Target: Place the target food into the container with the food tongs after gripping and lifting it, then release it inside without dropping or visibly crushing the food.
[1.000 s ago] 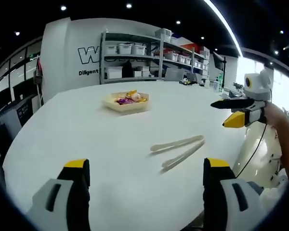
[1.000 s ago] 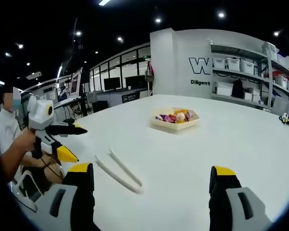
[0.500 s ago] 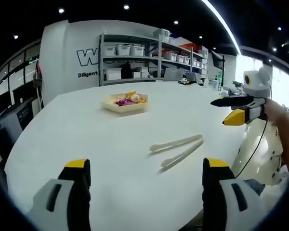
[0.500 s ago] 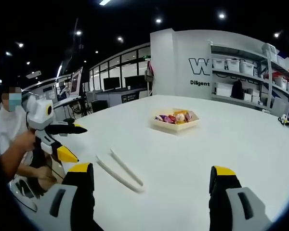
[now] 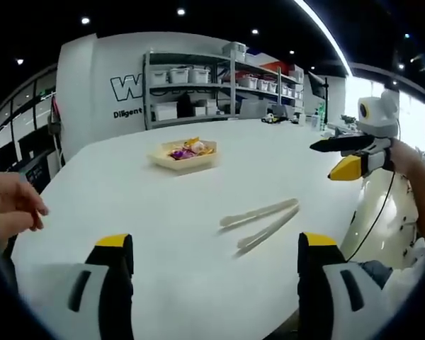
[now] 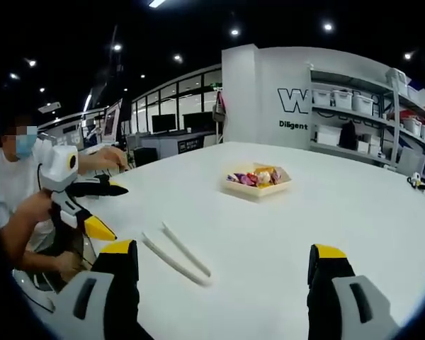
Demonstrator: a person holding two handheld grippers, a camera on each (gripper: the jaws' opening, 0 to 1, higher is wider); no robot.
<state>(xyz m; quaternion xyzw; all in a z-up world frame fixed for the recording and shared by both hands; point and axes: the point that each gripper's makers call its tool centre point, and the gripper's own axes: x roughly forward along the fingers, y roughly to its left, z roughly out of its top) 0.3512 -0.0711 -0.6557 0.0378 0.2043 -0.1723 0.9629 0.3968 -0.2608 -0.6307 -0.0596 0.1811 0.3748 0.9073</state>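
Note:
A pair of pale food tongs [image 5: 259,218] lies flat on the white table [image 5: 163,212], beyond and between my left gripper's [image 5: 216,242] jaws, which stand open with nothing in them. The same tongs [image 6: 176,253] lie just past the left jaw of my right gripper [image 6: 223,251], also open with nothing held. Farther back sits a shallow beige tray [image 5: 183,160] holding purple, yellow and pale food pieces [image 6: 255,175]. The right gripper [image 5: 320,163] hovers over the table's right edge in the left gripper view. The left gripper [image 6: 120,214] hovers at the left edge in the right gripper view.
Shelves with white bins [image 5: 191,85] stand behind the table. A seated person [image 6: 18,205] holds both grippers, and a bare hand [image 5: 10,205] is raised at the left. Wide bare tabletop [image 6: 326,212] surrounds tray and tongs.
A bare hand has come up at the left of the left gripper view, and it reaches out behind the left gripper in the right gripper view. Tongs, tray and both open grippers stay put.

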